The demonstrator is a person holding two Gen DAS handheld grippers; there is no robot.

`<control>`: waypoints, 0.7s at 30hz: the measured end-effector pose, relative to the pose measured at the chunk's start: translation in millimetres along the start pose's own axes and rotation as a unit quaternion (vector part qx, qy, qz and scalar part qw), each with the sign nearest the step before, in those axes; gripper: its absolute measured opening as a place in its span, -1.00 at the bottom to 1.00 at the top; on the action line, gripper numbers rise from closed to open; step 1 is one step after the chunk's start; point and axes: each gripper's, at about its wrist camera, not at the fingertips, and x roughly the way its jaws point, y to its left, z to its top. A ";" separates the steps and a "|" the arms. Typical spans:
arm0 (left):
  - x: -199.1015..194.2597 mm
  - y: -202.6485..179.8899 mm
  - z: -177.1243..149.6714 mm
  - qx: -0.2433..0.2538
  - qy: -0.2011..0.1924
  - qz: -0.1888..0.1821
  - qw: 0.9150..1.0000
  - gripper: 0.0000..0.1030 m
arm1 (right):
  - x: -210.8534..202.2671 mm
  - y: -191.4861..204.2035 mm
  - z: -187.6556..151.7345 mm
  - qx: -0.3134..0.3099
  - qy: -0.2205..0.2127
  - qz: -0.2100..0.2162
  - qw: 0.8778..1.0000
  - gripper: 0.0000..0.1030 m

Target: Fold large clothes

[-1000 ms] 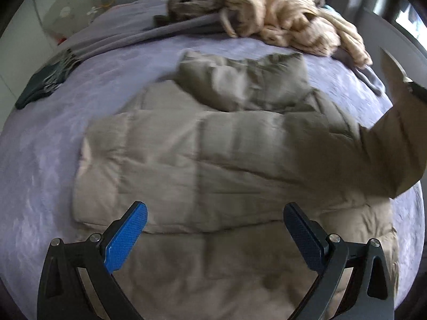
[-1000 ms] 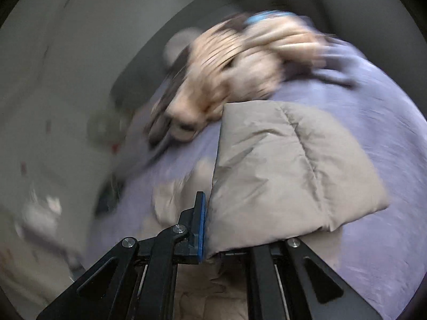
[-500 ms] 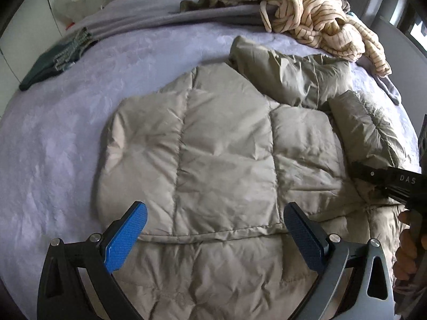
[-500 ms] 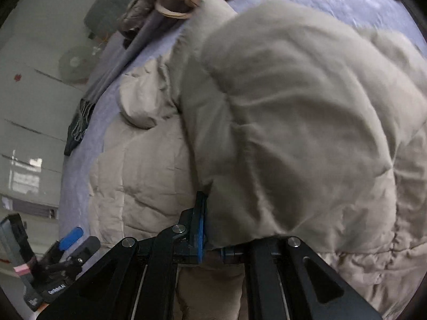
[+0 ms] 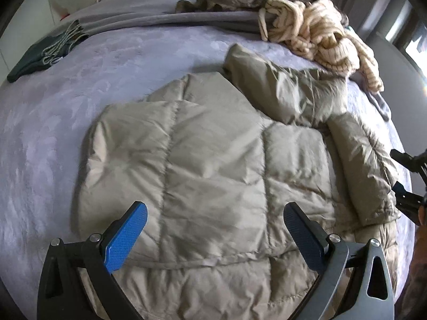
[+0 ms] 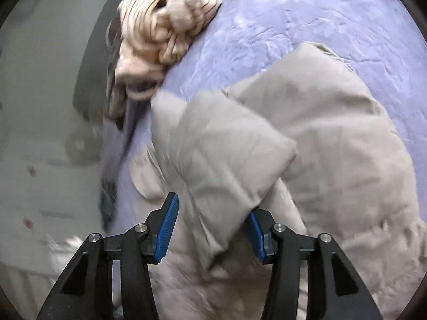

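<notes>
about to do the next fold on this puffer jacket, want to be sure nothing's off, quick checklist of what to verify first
1. Left tool free to take the hem: ok, open and empty above the beige puffer jacket.
2. Right tool off the sleeve: cannot tell, pads parted but the sleeve sits between them.
3. Right sleeve laid over the body: ok, it lies along the right edge.
4. Hood flat: not ok, bunched up at the collar.
5. Striped cream garment apart from the jacket: not ok, it touches the hood area.
6. Jacket fully on the purple bedspread: cannot tell, near hem is out of frame.
</notes>
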 end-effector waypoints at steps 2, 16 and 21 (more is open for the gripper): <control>-4.0 10.8 1.9 -0.010 -0.007 -0.010 1.000 0.98 | 3.1 11.1 3.7 -0.011 -0.007 -0.002 1.000 -0.73; -3.8 71.3 8.5 -0.146 0.005 -0.177 0.973 0.98 | 119.5 144.2 -159.6 -0.432 0.135 -0.092 0.887 0.07; 13.9 48.8 16.6 -0.135 0.033 -0.227 0.964 0.98 | 94.1 114.9 -164.2 -0.412 0.160 -0.081 0.893 0.34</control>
